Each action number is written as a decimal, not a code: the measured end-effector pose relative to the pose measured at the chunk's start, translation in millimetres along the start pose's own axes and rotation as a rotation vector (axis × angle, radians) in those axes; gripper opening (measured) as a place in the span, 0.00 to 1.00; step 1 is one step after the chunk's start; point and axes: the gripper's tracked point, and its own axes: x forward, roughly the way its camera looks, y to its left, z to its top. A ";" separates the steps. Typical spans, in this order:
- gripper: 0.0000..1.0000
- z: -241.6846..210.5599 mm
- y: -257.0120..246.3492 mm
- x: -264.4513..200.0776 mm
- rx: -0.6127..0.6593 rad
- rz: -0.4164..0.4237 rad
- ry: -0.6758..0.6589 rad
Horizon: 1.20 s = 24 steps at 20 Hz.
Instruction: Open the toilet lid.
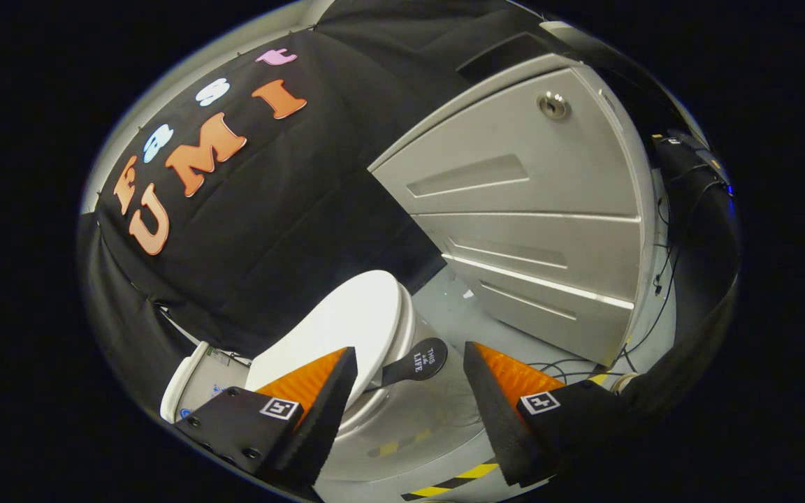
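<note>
A: Start at the tool. What are the fingers doing?

B: The gripper point(402, 402) is spread wide, nothing between its orange-faced pads but air. The left finger point(318, 398) overlaps the white lid from this view; I can't tell whether it touches it. The right finger point(497, 405) hangs over the grey floor point(458, 307).

A: And just ahead of them?

B: A small black lift tab point(416, 363) sticks out from the front rim of the toilet lid point(353, 325). It sits in the gap between the fingers, nearer the left one, with its free end pointing toward the right finger.

A: So which way does the lid lie?

B: It is closed, flat on the toilet bowl point(402, 426), and runs from the tab away toward the white tank point(186, 377) at the black cloth wall point(256, 230). Its long axis slants off to the left of the line the fingers point along. I'd judge the hinge to be at the tank end, so the tab end is the one that must rise.

A: Then the next move?

B: Likely a small shift toward the tab so both pads bracket it, then close and swing it up and back toward the tank. The tab is thin, so a poorly centred pinch could slip.

A: Beyond that?

B: A grey drawer cabinet point(535, 216) with a round lock point(554, 105) stands past the toilet, cables point(657, 307) trailing down its side. Yellow-black tape point(455, 482) marks the floor below the fingers.
</note>
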 end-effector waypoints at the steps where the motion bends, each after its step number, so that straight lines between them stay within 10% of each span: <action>1: 0.99 -1.8 -3.3 5.3 0.012 -0.009 0.009; 10: 0.88 -7.9 4.1 31.9 0.065 0.038 0.028; 24: 0.31 3.7 2.8 37.4 0.174 0.127 0.047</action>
